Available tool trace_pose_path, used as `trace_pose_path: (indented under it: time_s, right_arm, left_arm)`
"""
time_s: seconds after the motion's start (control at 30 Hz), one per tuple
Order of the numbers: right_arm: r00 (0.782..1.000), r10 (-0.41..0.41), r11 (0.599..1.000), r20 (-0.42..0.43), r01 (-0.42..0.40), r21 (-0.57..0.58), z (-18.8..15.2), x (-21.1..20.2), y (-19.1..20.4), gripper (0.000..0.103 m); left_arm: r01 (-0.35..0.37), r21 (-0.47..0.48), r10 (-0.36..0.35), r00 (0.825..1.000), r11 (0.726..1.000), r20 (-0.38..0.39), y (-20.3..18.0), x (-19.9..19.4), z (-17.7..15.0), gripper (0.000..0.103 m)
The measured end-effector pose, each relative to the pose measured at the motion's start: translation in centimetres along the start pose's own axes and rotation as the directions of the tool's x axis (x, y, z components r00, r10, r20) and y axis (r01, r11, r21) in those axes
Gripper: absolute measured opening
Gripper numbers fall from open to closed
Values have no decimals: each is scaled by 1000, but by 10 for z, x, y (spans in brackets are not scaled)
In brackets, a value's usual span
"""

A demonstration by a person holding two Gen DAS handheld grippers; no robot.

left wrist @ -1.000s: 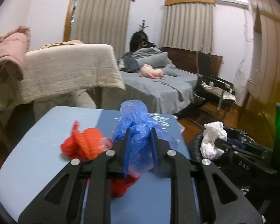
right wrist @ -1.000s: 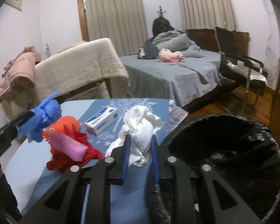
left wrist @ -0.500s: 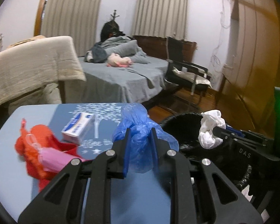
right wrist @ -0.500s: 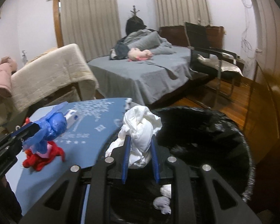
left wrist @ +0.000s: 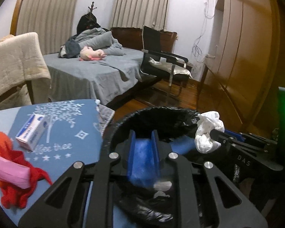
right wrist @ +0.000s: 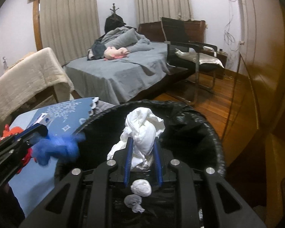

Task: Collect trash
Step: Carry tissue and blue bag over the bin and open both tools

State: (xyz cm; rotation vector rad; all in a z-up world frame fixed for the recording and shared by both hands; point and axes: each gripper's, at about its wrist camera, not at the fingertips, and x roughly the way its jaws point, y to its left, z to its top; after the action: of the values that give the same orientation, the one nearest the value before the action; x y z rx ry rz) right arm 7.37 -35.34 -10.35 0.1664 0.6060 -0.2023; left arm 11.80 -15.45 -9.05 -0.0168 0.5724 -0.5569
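Observation:
My left gripper [left wrist: 143, 134] is shut on a crumpled blue plastic bag [left wrist: 143, 153] and holds it over the near left rim of a black-lined trash bin [left wrist: 161, 112]. My right gripper [right wrist: 141, 142] is shut on a crumpled white wad [right wrist: 143, 131], held over the bin's [right wrist: 209, 125] open mouth. The left wrist view shows the white wad [left wrist: 209, 131] at right. In the right wrist view the blue bag [right wrist: 57, 148] hangs at left, blurred. Two small pale wads [right wrist: 141, 187] lie inside the bin.
A blue tablecloth [left wrist: 66, 133] left of the bin carries a red, orange and pink bundle [left wrist: 13, 171] and a small white and blue box [left wrist: 31, 131]. Behind stand a grey bed [right wrist: 123, 72], a black chair [right wrist: 190, 51] and a wooden wardrobe [left wrist: 247, 57].
Both grippers swung right from above the table to above the bin, each keeping its wad. The red bundle and the box slid to the left of both views.

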Motion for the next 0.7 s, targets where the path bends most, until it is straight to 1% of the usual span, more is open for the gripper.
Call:
trace_pose_path:
  time_s: [0.07,0.1,0.13,0.17,0.2,0.27,0.3,0.33,0.37,0.4,0.43,0.47,0.6,0.7]
  right_arm:
    - [1000,-8,1000,-4,8,6,-1,1,-5,26]
    - [1000,-13,1000,-5,13,6,-1,1,-7,26]
    - [1000,-19,1000,-2,19,9,-1,1,-9,28]
    - [1000,-23,1000,0,23,12,-1,0,-10,35]
    - [1000,-28,1000,2,28,14,-2,-1,-10,40]
    - [999,-37,999,13,36,15,-1,-3,-11,58]
    - [999,-40,999,19,40,14,-1,-4,-11,69]
    - [999,-45,999,26,45,13,-1,-5,-10,75]
    - [998,-51,999,33,51,11,-1,-7,-9,85]
    - [998,-54,999,41,53,9,-1,-9,-7,91]
    - [998,-52,999,44,52,7,0,-9,-5,94]
    - [998,-48,999,46,48,5,0,-10,-3,98]
    - [999,-11,1000,42,11,1,2,-10,10,97]
    - [999,25,1000,39,-25,-9,3,-8,24,97]
  left_arm:
    - [18,6,-18,1000,1000,-10,-4,7,0,18]
    - [22,8,-22,1000,1000,-13,-5,7,-1,21]
    - [25,8,-25,1000,1000,-15,-5,9,-1,25]
    - [28,5,-28,999,1000,-17,-5,9,-2,36]
    - [30,0,-30,999,1000,-15,-2,8,-4,41]
    - [19,-2,-19,1000,1000,-14,3,5,-4,43]
    - [13,-2,-13,1000,1000,-12,6,3,-4,48]
    - [-5,-2,5,1000,1000,-7,11,0,-5,51]
    - [-19,-3,19,1000,1000,-1,14,-4,-5,58]
    - [-33,-4,33,999,999,4,16,-8,-5,65]
    - [-52,-3,52,999,999,11,20,-13,-6,68]
    - [-68,-1,68,998,998,18,24,-18,-6,73]
    - [-137,2,137,990,991,43,41,-39,-8,87]
    - [-200,-4,200,978,980,58,60,-60,-13,88]
